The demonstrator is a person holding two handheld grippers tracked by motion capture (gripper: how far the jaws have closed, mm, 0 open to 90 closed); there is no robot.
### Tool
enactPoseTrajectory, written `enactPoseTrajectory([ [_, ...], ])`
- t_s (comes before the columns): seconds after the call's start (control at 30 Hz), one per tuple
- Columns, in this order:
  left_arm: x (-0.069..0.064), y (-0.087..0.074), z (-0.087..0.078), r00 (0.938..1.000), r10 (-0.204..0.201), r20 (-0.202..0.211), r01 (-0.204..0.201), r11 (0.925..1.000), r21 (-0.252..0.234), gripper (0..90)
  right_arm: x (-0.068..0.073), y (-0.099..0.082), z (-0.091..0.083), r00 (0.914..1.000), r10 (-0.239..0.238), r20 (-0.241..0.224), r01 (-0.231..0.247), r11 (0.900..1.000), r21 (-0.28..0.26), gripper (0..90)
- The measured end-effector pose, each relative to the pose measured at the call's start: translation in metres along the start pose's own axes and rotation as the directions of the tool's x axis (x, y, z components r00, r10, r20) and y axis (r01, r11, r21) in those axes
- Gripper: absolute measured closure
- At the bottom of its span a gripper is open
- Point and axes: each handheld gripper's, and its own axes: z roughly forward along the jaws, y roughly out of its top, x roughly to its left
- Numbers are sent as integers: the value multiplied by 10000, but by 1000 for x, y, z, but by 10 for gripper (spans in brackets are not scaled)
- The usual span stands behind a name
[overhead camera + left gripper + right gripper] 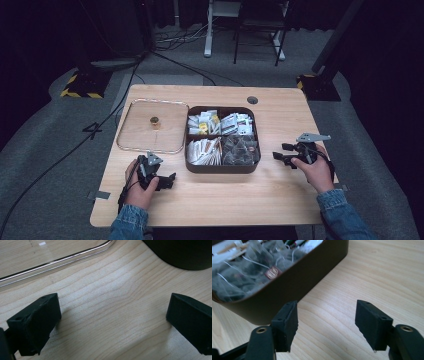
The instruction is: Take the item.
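Brown tea box: four compartments of tea bags, centre of desk. Clear lid: flat, just left of box. Left hand-held gripper and right hand-held gripper: flanking box, both spread, nothing between jaws.

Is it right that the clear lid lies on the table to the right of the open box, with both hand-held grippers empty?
Not quite: the lid lies left of the box, as the high view shows. Both the left hand-held gripper and right hand-held gripper are empty.
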Motion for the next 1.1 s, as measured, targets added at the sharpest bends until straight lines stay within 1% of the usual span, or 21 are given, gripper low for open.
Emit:
enactPoseTrajectory([
  [0.07,0,0,0,10000,-1,-2,1,10000,0,0,1,4,-5,10000,24,-29,-24,10000,-85,377],
  [0.1,0,0,0,10000,0,-2,0,10000,2,0,0,5,-7,10000,-55,-20,55,9999,-99,387],
  [0.23,0,0,0,10000,2,-1,-2,10000,2,0,2,13,-14,9999,-8,-136,7,10000,-48,410],
  [0.33,0,1,0,10000,21,-13,-21,10000,0,0,3,19,-16,9998,18,-206,-19,10000,-66,411],
  [0.37,0,1,1,10000,-14,-41,14,10000,20,0,4,22,-16,9997,14,-246,-15,10000,-55,398],
  [0.47,-1,2,1,9999,-43,-95,43,10000,9,0,6,31,-11,9996,-138,-261,134,9998,-148,321],
  [0.53,-1,2,1,9999,-70,-115,70,10000,18,0,8,36,-8,9987,-334,-388,328,9993,-167,304],
  [0.6,-2,1,1,9998,-148,-152,148,9999,9,0,9,44,-3,9975,-613,-346,611,9981,-81,266],
  [0.63,-2,1,1,9998,-147,-156,147,9999,5,0,10,47,-1,9969,-691,-372,688,9976,-78,265],
  [0.67,-2,1,1,9998,-147,-155,147,9999,6,0,10,51,0,9963,-767,-397,765,9970,-77,266],
  [0.73,-2,1,1,9998,-147,-158,147,9999,3,0,10,57,4,9965,-717,-422,717,9974,-16,275],
  [0.87,-2,1,1,9997,-151,-165,151,9999,2,0,11,70,13,9953,-793,-561,801,9967,124,323],
  [0.97,-2,1,1,9998,-151,-157,151,9999,3,0,14,78,19,9954,-675,-684,691,9974,219,365],
  [1.03,-2,1,1,9998,-149,-153,150,9999,6,0,16,85,23,9947,-706,-747,730,9968,310,382],
  [1.1,-2,1,1,9998,-151,-163,151,9999,5,0,19,91,28,9945,-774,-707,807,9957,448,399],
])
